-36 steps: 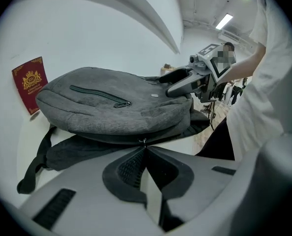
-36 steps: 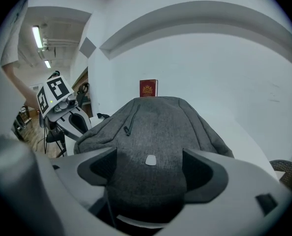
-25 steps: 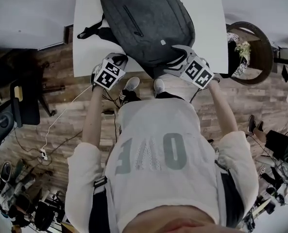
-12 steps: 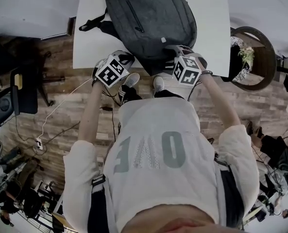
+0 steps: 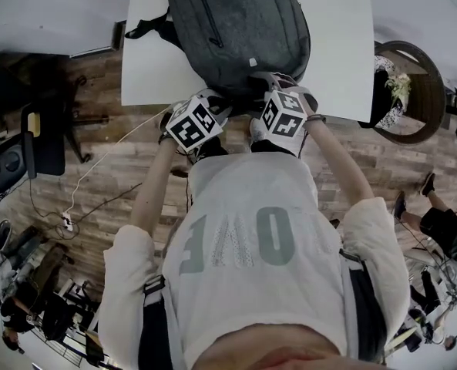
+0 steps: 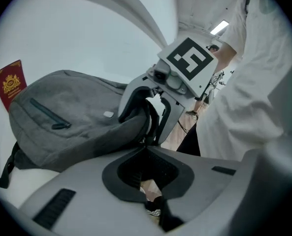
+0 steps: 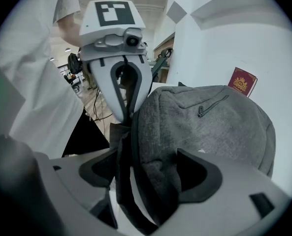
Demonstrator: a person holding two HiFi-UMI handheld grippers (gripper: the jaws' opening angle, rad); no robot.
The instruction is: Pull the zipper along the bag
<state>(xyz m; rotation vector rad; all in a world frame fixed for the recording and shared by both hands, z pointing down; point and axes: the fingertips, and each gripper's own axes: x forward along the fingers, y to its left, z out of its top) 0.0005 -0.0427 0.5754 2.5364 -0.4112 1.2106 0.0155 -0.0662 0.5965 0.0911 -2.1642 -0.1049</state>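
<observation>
A grey backpack (image 5: 240, 29) lies on the white table (image 5: 155, 68), its near end at the table's front edge. My left gripper (image 5: 225, 103) is at that near end, shut, with its tips (image 6: 146, 145) pinched on the dark zipper seam. The pull is too small to make out clearly. Just to its right, my right gripper (image 5: 254, 91) is shut on a fold of the backpack's grey fabric and dark edging (image 7: 153, 181). In the right gripper view the left gripper (image 7: 131, 114) touches the same edge of the backpack (image 7: 205, 127).
A red booklet (image 6: 9, 82) stands behind the bag against the wall. A round wicker chair (image 5: 413, 91) sits right of the table, and a dark office chair (image 5: 35, 153) left. Cables (image 5: 82, 199) trail over the wooden floor. My feet are under the table's edge.
The left gripper has slid right along the bag's near edge, still shut, closing in on the right gripper. The right gripper has shifted a little left, keeping its hold.
</observation>
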